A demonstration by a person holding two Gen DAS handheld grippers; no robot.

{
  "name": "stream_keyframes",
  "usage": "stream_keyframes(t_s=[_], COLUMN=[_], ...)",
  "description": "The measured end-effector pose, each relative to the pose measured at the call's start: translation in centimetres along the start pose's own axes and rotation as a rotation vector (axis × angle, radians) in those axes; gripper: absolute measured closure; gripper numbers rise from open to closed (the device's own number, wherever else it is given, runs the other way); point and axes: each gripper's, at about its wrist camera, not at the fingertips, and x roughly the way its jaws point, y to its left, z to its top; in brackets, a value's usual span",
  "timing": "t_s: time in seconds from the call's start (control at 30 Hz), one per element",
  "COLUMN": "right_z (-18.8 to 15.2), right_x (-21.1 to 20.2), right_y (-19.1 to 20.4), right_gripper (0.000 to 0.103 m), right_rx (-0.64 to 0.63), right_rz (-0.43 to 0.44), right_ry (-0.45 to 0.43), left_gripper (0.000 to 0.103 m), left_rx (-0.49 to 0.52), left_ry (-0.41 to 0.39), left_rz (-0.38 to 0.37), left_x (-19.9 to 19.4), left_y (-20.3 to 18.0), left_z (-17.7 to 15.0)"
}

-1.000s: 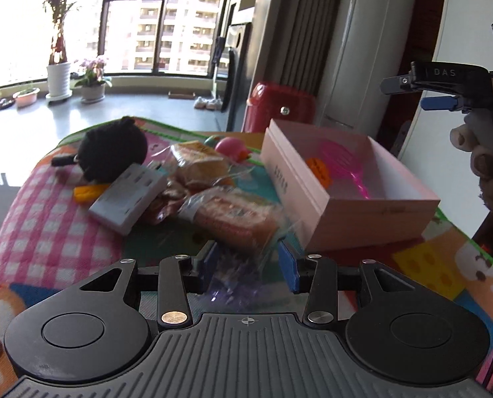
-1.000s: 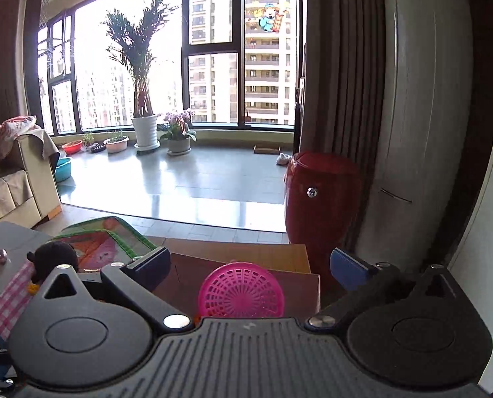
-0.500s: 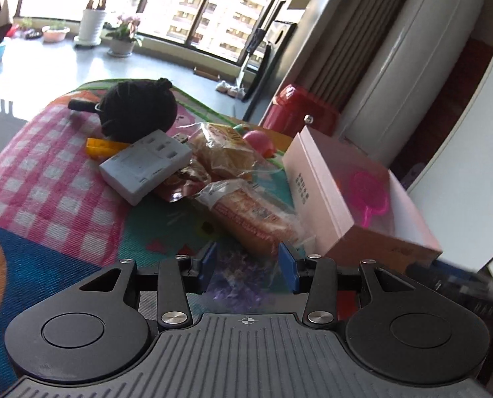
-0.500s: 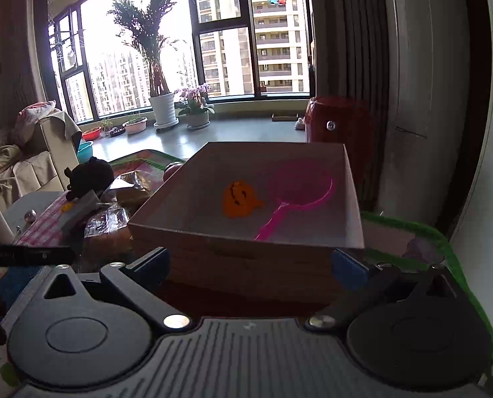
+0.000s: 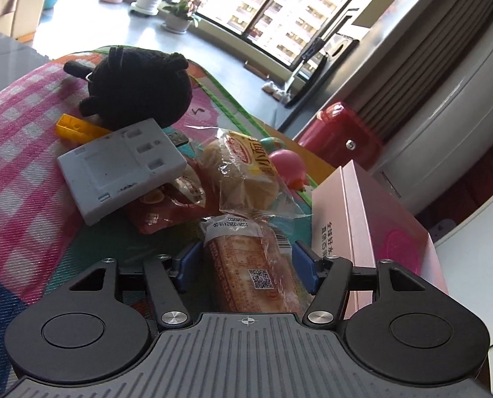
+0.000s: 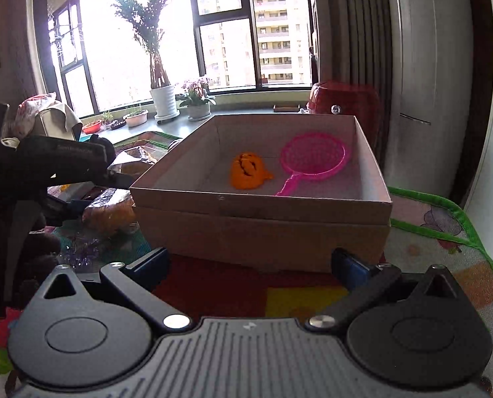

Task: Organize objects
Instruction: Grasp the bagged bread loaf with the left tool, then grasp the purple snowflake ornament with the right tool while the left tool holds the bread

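Left gripper [image 5: 246, 260] is reaching around a wrapped bread loaf [image 5: 253, 265] next to the pink box [image 5: 372, 232].

Its blue jaws have just been opening, and the loaf is lying between them; the pads look like they are not quite squeezing it, but it is hard to tell. The right gripper [image 6: 251, 262] is sitting wide open with nothing in it, in front of the box [image 6: 263, 232]. An orange toy [image 6: 248, 175] and a pink net scoop [image 6: 312, 162] are lying inside the box.
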Motion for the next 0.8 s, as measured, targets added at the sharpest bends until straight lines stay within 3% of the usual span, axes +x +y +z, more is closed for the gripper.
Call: stream_keyframes(t_s=[0.1, 0.23, 0.37, 0.43, 0.67, 0.8], right_z=[-0.1, -0.1, 0.1, 0.1, 0.1, 0.1], right_x=[0.0, 0.2, 0.9, 1.2, 1.9, 2.1], right_y=[0.4, 0.5, 0.5, 0.2, -2.6, -2.0], right_gripper=[0.0, 0.0, 0.0, 0.0, 0.0, 0.0], right_rx=[-0.028, -0.035, -0.029, -0.008, 0.163, 0.122], right_rz=[-0.007, -0.014, -0.025, -0.036, 0.006, -0.005], right_ry=[0.007, 0.025, 0.058, 0.07, 0.111, 0.127], left_gripper=[0.042, 0.042, 0.042, 0.048, 0.053, 0.054], left_rx=[0.08, 0.181, 0.285, 0.329, 0.34, 0.313], left_ry=[-0.005, 0.055, 0.054, 0.058, 0.076, 0.066], left_rz=[0.026, -0.02, 0.002, 0.006, -0.056, -0.108], left_x=[-0.3, -0.9, -1.0, -1.0, -1.6, -3.6], left_y=[-0.8, -1.7, -2.9, -3.5, -3.3, -1.8], left_z=[-0.6, -1.2, -2.1, -2.5, -2.8, -2.3])
